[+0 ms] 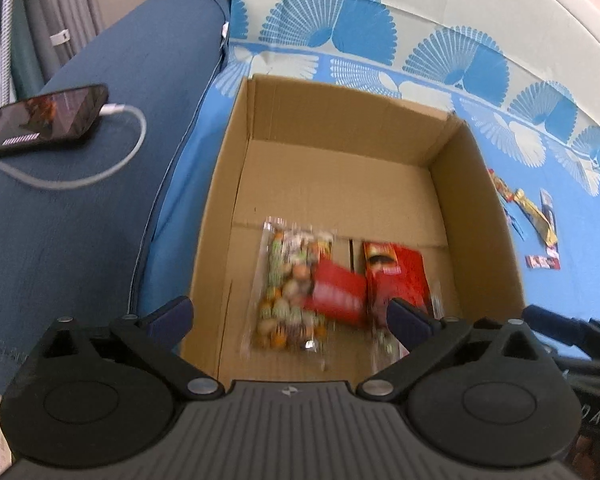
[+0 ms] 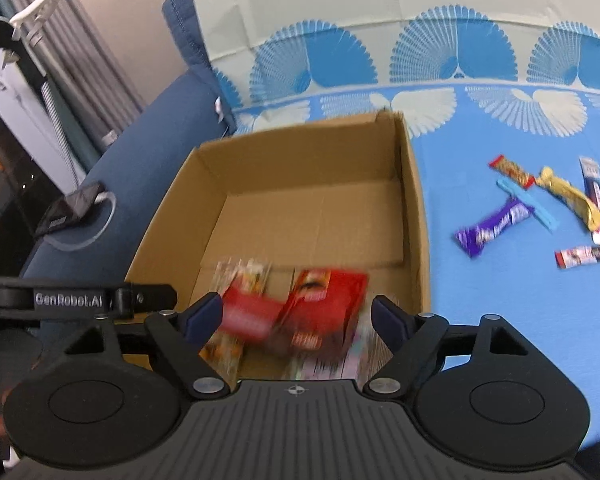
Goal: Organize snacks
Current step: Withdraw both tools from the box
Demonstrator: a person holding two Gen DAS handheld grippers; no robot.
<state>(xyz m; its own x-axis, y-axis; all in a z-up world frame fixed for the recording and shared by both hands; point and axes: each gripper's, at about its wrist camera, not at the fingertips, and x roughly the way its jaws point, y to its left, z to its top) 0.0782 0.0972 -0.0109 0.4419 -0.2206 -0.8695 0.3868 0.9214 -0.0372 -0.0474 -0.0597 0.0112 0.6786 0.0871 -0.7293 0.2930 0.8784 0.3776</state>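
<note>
While both grippers hang over the box (image 1: 340,184), the sorting looks partly done. Inside the box, at its near end, lie a clear bag (image 1: 288,284) of mixed sweets, a small red pack (image 1: 338,290) tilted across it, and a larger red pack (image 1: 396,276) beside them; all three are blurred, so whether they have settled cannot be told. The far half of the box floor is bare. The left gripper (image 1: 290,316) has its jaws spread wide with nothing pressed between the pads, and the right gripper (image 2: 296,316) is likewise parted and empty above the red packs. Right of the box, on the blue cloth (image 2: 500,320), the loose bars remain: a purple bar (image 2: 490,226), a red-ended bar (image 2: 512,171), a gold wrapper (image 2: 572,198), a dark stick (image 2: 594,184), a small red-and-white bar (image 2: 584,257) and a light blue strip (image 2: 528,204). By this reckoning, those six still await the box.
</note>
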